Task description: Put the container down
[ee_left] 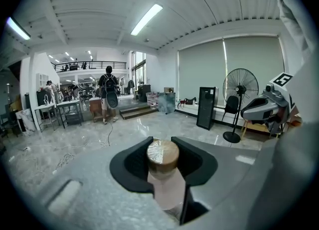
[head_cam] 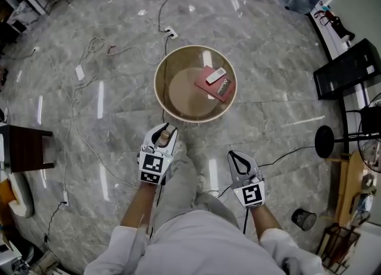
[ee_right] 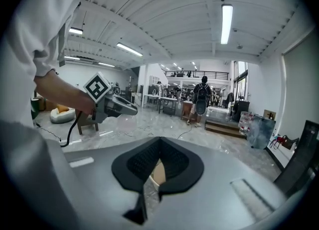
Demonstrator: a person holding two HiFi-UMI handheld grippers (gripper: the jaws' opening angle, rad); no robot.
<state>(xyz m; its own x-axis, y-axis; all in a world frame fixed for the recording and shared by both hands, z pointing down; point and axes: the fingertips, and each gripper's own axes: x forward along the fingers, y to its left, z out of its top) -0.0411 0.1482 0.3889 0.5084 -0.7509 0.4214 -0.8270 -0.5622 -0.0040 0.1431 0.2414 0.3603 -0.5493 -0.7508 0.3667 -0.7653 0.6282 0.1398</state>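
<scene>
The container (head_cam: 162, 139), a small pale jar with a round brown lid, sits between the jaws of my left gripper (head_cam: 163, 132), which is shut on it. It hangs above the floor, just short of the near rim of the round wooden table (head_cam: 178, 98). In the left gripper view the container (ee_left: 162, 174) stands upright with both black pads against its lid. My right gripper (head_cam: 238, 158) is lower right, level with the person's knees. Its jaws are shut tip to tip with nothing in them, as the right gripper view (ee_right: 159, 142) shows.
On the table lie a red book (head_cam: 219, 89) and a white remote-like item (head_cam: 215, 75). Cables and a power strip (head_cam: 169, 32) trail over the marble floor. A dark stool (head_cam: 24, 147) stands at the left. At the right are a fan base (head_cam: 325, 141) and a black bin (head_cam: 304, 218).
</scene>
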